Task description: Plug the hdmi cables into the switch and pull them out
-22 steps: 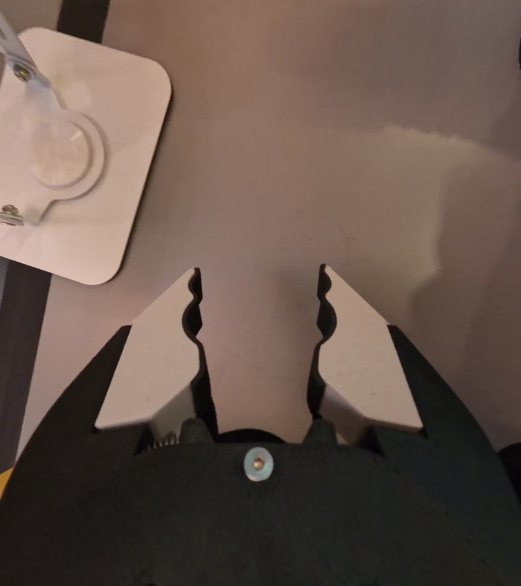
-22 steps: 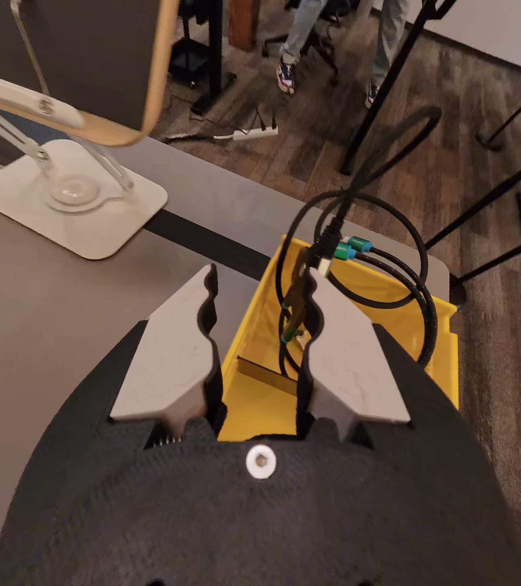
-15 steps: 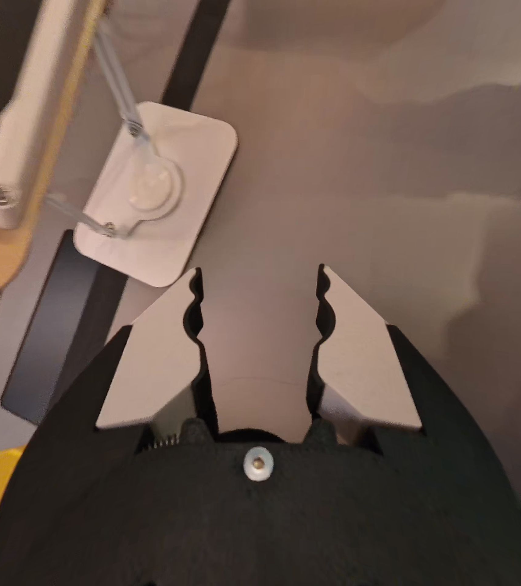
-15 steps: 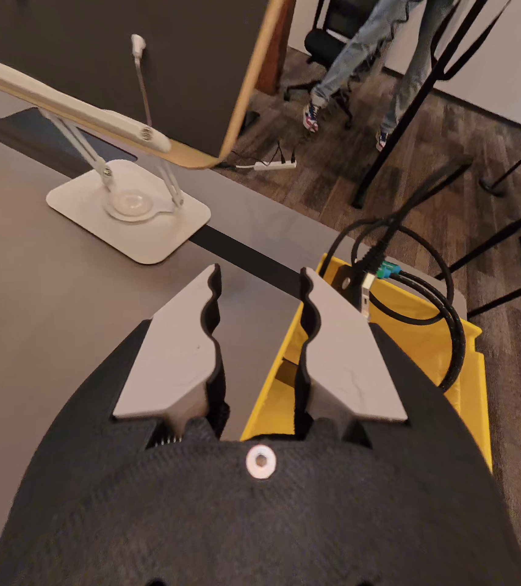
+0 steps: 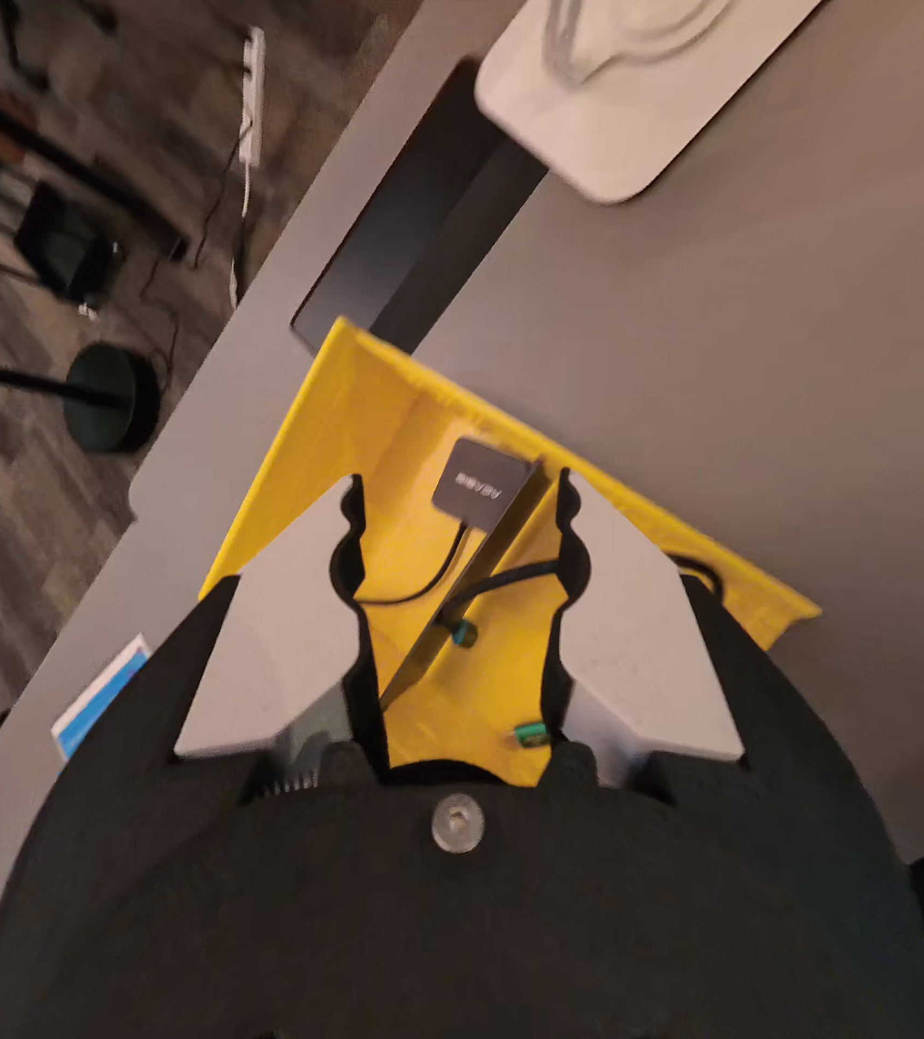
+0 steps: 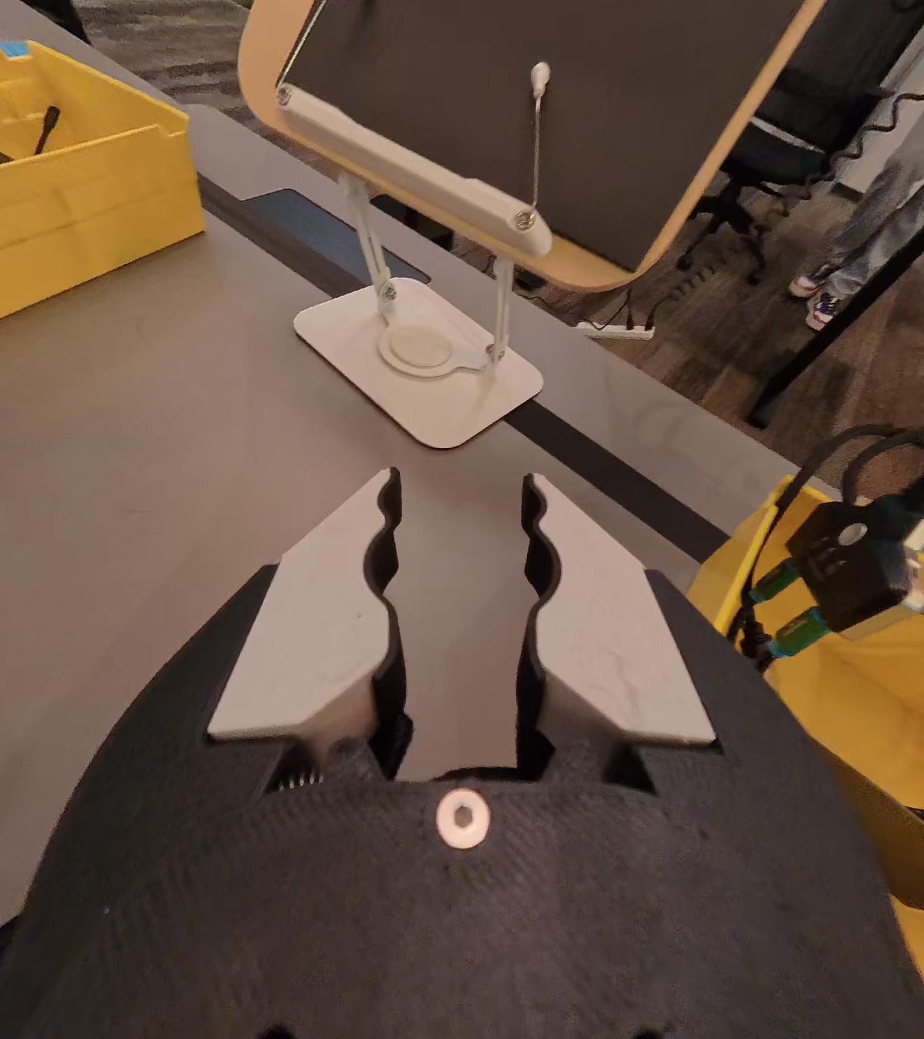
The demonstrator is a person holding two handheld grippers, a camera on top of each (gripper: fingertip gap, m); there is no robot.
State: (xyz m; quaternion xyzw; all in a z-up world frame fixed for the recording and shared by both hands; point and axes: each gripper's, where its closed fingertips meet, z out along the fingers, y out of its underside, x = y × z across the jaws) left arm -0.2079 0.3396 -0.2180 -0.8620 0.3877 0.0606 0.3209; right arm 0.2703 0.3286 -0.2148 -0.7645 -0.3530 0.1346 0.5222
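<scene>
The left gripper [image 5: 457, 495] hung with its jaws spread wide and nothing between them, directly above a yellow bin [image 5: 336, 405] at the tabletop [image 5: 729, 348] edge. Inside that bin a slanted dark divider [image 5: 465, 584] separated a small flat black box [image 5: 481, 484], trailing a thin lead, from a cable end with a teal-collared plug [image 5: 464, 634]; a green-collared plug [image 5: 530, 733] lay nearer the gripper. That view was blurred, so finer detail could not be read.

The right gripper [image 6: 460, 478] was likewise open and empty, over bare tabletop. Just to its right, at the rim of a second yellow bin [image 6: 729, 568], the black switch [image 6: 847, 568] sat with two green-collared HDMI cables [image 6: 797, 632] already seated in one face and black loops draped over the bin wall. Farther off stood a white stand base [image 6: 420, 365] carrying a tilted board [image 6: 533, 101].

The switch looked light and rigid, likely to slide or lift when a plug is pulled, so one gripper should probably clamp its body. The cables looked springy; the stiff moulded collar behind each plug seemed the better hold, pulled straight along the socket, not by the soft cord.
</scene>
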